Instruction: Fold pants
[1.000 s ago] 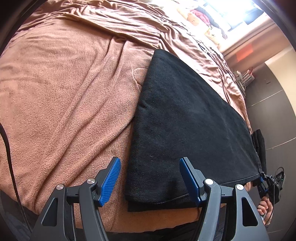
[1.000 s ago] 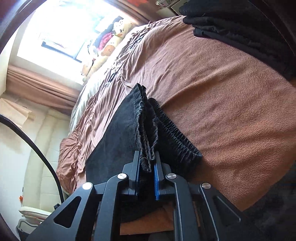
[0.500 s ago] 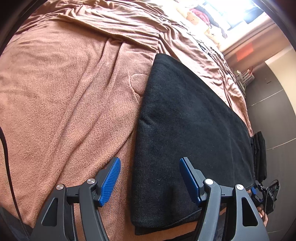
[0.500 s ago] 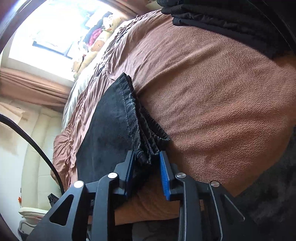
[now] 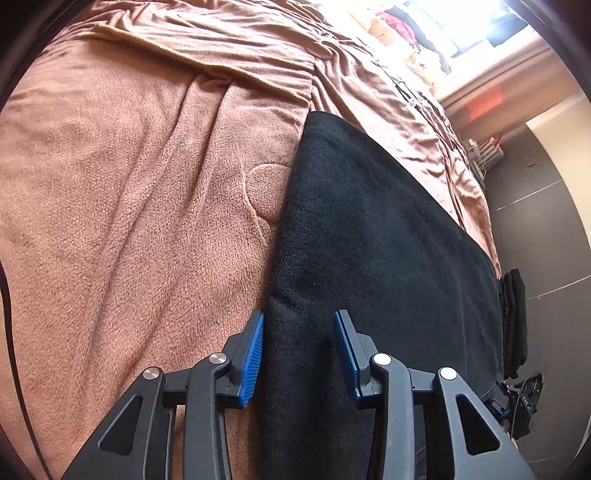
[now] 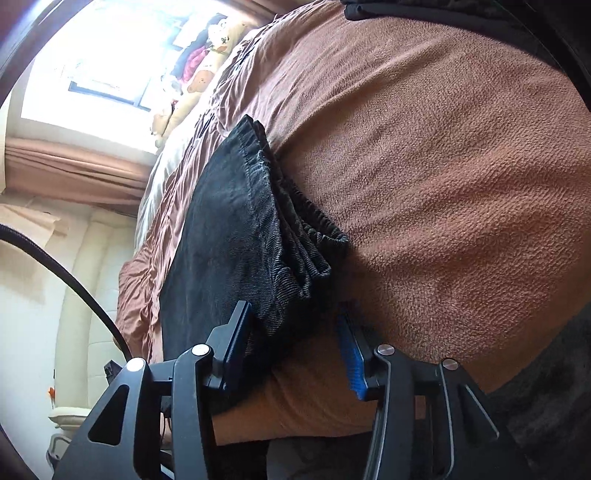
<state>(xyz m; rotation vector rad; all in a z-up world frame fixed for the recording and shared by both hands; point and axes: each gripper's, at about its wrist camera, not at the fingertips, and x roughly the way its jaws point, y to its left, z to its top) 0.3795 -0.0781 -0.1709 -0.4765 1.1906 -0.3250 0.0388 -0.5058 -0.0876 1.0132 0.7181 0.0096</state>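
Note:
Black pants lie folded lengthwise in a long flat strip on the brown blanket. My left gripper is part open, its blue pads straddling the strip's near left edge, with fabric between the jaws. In the right wrist view the other end of the pants shows, with stacked hem layers and a ribbed waistband. My right gripper is open around that near corner, not pinching it.
A stack of folded black clothes sits at the bed's right edge and shows at the top of the right wrist view. Stuffed toys lie by the window. Dark floor lies beyond the bed. A black cable crosses at left.
My right gripper has opened and let go of the pants' end, which now lies on the blanket. My left gripper has moved forward over the strip's edge and narrowed its jaws.

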